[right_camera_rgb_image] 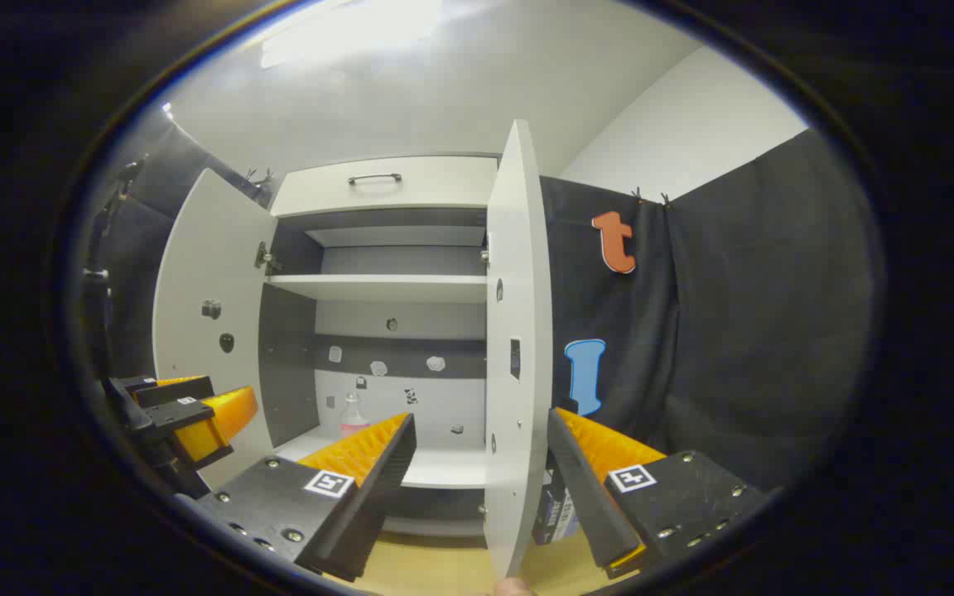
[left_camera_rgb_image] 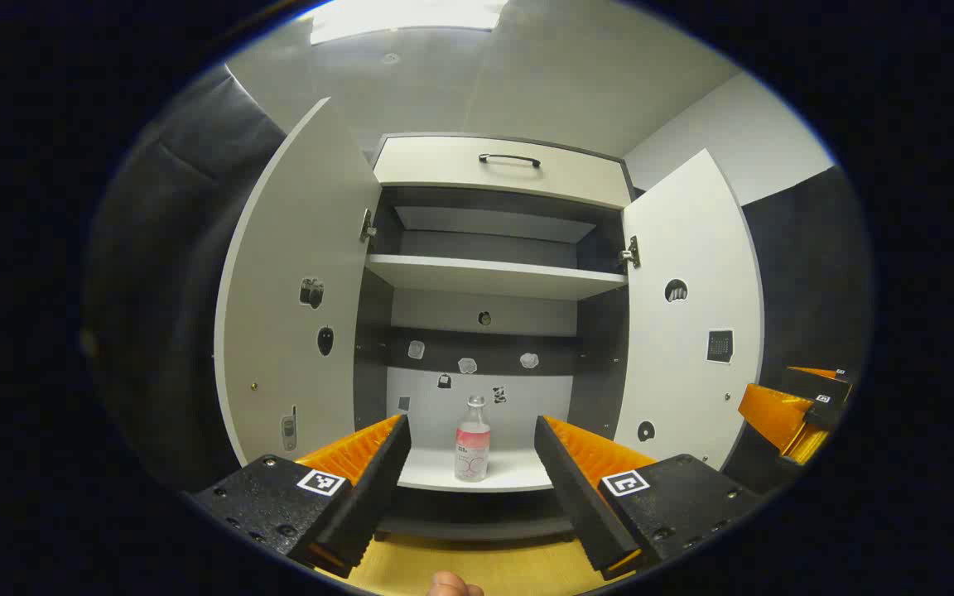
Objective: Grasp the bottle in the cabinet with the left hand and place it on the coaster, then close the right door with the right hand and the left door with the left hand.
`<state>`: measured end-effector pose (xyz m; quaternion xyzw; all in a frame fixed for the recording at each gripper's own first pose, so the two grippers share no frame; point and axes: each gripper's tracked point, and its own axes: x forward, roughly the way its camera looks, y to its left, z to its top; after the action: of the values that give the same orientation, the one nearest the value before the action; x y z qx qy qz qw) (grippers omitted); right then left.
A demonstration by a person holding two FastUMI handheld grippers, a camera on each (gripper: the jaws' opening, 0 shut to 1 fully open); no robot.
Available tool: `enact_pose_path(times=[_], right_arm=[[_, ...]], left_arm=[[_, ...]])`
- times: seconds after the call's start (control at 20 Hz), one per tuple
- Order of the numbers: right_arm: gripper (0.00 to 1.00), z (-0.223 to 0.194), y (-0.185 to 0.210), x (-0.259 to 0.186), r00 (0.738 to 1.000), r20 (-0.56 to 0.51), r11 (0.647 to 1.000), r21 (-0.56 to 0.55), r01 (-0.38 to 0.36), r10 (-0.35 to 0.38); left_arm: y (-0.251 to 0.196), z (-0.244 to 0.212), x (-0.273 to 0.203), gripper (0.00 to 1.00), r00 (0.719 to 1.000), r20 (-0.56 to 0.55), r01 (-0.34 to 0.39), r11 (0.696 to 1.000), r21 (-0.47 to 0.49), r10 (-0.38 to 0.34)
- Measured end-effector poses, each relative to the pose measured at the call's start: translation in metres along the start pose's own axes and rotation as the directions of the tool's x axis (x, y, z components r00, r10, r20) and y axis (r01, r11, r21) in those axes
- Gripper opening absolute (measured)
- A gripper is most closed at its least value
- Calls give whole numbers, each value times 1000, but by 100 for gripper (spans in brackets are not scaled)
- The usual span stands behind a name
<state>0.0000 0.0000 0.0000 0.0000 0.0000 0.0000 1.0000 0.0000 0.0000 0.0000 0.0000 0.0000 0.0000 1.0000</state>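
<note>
A clear bottle [left_camera_rgb_image: 473,451] with a pink label stands upright on the cabinet's bottom shelf [left_camera_rgb_image: 518,476]. It sits straight ahead of my left gripper [left_camera_rgb_image: 471,430], which is open and some way short of the shelf. Both doors stand open: the left door [left_camera_rgb_image: 295,290] and the right door [left_camera_rgb_image: 692,314]. In the right gripper view the right door [right_camera_rgb_image: 518,348] shows edge-on between the spread fingers of my open right gripper [right_camera_rgb_image: 481,418], untouched by either. The bottle [right_camera_rgb_image: 353,414] peeks out behind my right gripper's left finger [right_camera_rgb_image: 361,463].
A drawer with a dark handle [left_camera_rgb_image: 510,160] tops the cabinet, above an upper shelf [left_camera_rgb_image: 493,275]. A wooden tabletop [left_camera_rgb_image: 460,567] lies below the cabinet. The other gripper [left_camera_rgb_image: 792,406] hovers at the right, and the left one [right_camera_rgb_image: 187,418] appears at the left. A dark box [right_camera_rgb_image: 556,513] sits beneath the right door.
</note>
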Motion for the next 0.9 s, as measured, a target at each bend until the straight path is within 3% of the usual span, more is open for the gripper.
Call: enact_pose_path(times=[0.1, 0.9], right_arm=[[96, 1, -1, 0, 1000, 2, 1000, -8, 0, 0], [93, 7, -14, -10, 1000, 15, 1000, -19, 8, -8]], left_arm=[[1, -1, -1, 97, 1000, -4, -3, 1000, -3, 3], [-1, -21, 18, 97, 999, -47, -3, 1000, 17, 4]])
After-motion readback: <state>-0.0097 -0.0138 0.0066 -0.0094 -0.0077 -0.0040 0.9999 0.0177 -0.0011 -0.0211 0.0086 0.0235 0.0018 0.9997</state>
